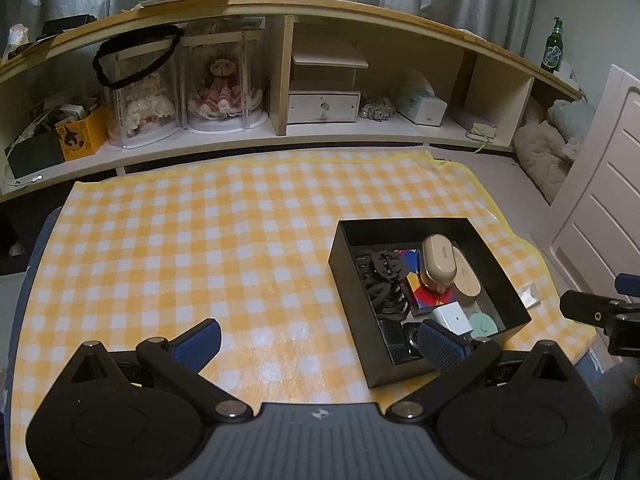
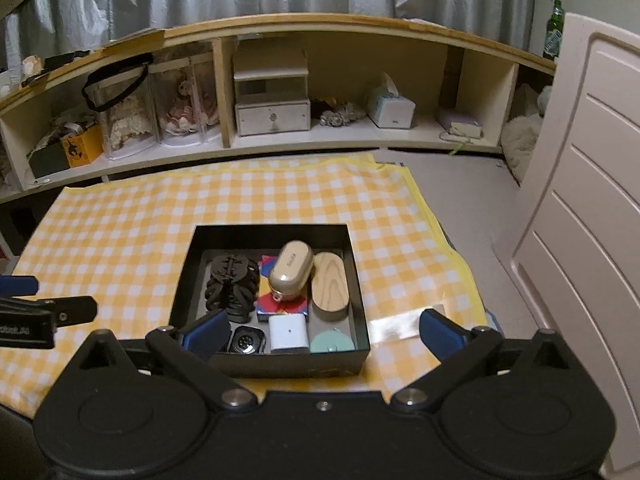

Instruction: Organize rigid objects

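A black open box (image 1: 345, 242) (image 2: 356, 280) stands on the yellow checked cloth (image 1: 180, 240) (image 2: 120, 232). In it lie a black hair claw (image 1: 384, 280) (image 2: 232, 284), a beige case (image 1: 439, 258) (image 2: 290, 270), a wooden oval (image 1: 468, 280) (image 2: 330, 284), a coloured card (image 2: 276, 304), a white cube (image 1: 452, 317) (image 2: 289, 333), a mint disc (image 1: 484, 324) (image 2: 332, 342) and a watch face (image 2: 247, 340). My left gripper (image 1: 320, 338) is open and empty, left of the box. My right gripper (image 2: 324, 334) is open and empty, above the box's near edge.
A low wooden shelf (image 1: 280, 80) (image 2: 224, 92) runs behind the cloth with dolls in clear cases (image 1: 220, 84), a small drawer unit (image 1: 324, 106) and tissue box (image 2: 390, 106). A white door (image 2: 580, 200) stands at the right. A green bottle (image 1: 553, 46) tops the shelf.
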`<state>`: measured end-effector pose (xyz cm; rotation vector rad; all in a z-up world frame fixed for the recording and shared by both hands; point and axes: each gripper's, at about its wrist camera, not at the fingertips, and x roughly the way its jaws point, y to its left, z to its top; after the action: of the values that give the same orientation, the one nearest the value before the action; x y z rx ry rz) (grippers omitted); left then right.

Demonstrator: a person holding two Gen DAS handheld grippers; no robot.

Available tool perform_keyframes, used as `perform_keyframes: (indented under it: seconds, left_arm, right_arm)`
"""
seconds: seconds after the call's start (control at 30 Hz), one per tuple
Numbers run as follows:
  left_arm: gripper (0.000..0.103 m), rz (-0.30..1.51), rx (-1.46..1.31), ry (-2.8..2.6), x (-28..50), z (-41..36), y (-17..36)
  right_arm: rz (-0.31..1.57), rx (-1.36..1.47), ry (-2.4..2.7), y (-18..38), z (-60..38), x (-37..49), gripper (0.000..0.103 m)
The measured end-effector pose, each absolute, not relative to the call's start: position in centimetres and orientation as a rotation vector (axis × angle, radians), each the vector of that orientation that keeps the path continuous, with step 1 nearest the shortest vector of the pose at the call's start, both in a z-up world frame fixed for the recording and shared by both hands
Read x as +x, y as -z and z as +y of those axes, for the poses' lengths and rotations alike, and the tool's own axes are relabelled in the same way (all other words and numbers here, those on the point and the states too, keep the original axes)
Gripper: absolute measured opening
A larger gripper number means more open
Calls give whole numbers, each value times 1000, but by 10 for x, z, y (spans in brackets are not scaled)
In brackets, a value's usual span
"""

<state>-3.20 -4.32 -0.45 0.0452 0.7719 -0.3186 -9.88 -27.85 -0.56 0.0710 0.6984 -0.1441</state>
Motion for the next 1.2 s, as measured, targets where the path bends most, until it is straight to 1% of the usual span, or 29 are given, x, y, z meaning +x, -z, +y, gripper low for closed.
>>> perform_keyframes:
  seconds: [0.2,0.4,1.2]
  left_arm:
    - [103,773,51,326,-36,-45,5]
    - [103,778,54,310,-36,-46,5]
    - [103,766,59,311,-36,-45,5]
  right_arm:
    - [719,131,169,13,-287,-100,102]
    - [708,85,161,13,-278,-102,102]
    - [719,95,154,14,-280,-102,102]
